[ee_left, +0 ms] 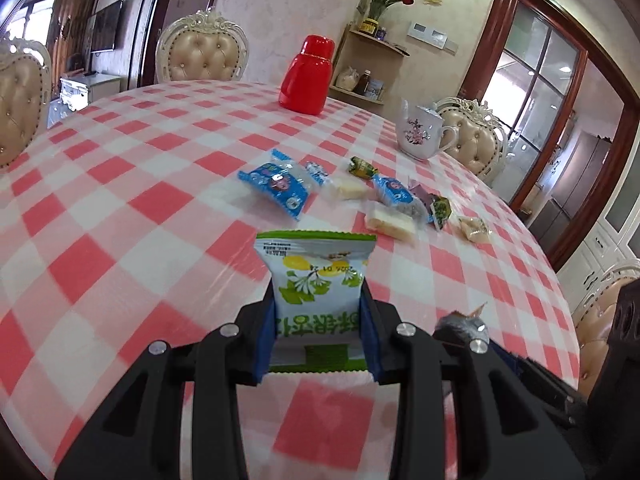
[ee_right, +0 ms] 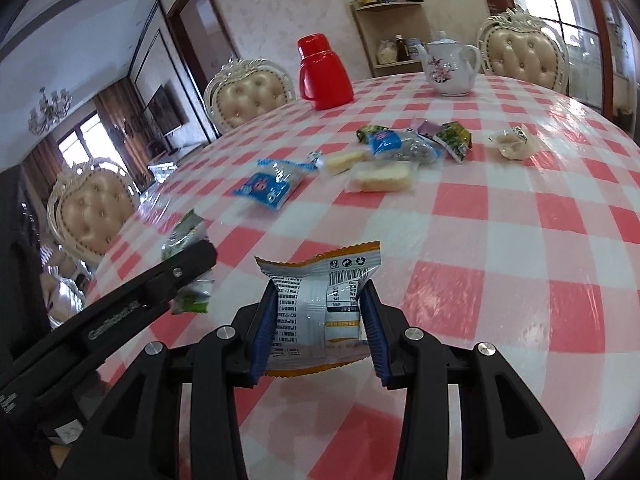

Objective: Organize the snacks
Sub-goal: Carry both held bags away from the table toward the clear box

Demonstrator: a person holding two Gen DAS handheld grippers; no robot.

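Observation:
My left gripper (ee_left: pixel 319 312) is shut on a green and white snack packet (ee_left: pixel 316 280) and holds it above the checked tablecloth (ee_left: pixel 120 200). My right gripper (ee_right: pixel 320 308) is shut on a silver packet with orange edges (ee_right: pixel 320 300). In the right wrist view the left gripper (ee_right: pixel 188 276) shows at the left with its green packet (ee_right: pixel 186 236). Several loose snacks lie ahead: a blue packet (ee_left: pixel 276 184) (ee_right: pixel 266 186), pale wafer packs (ee_left: pixel 390 222) (ee_right: pixel 380 178), and green and purple sweets (ee_right: pixel 448 136).
A red thermos (ee_left: pixel 306 76) (ee_right: pixel 322 74) and a white floral teapot (ee_left: pixel 420 128) (ee_right: pixel 448 66) stand at the far side of the table. Cream padded chairs (ee_left: pixel 202 52) ring the table. The table edge curves at the right (ee_left: pixel 560 280).

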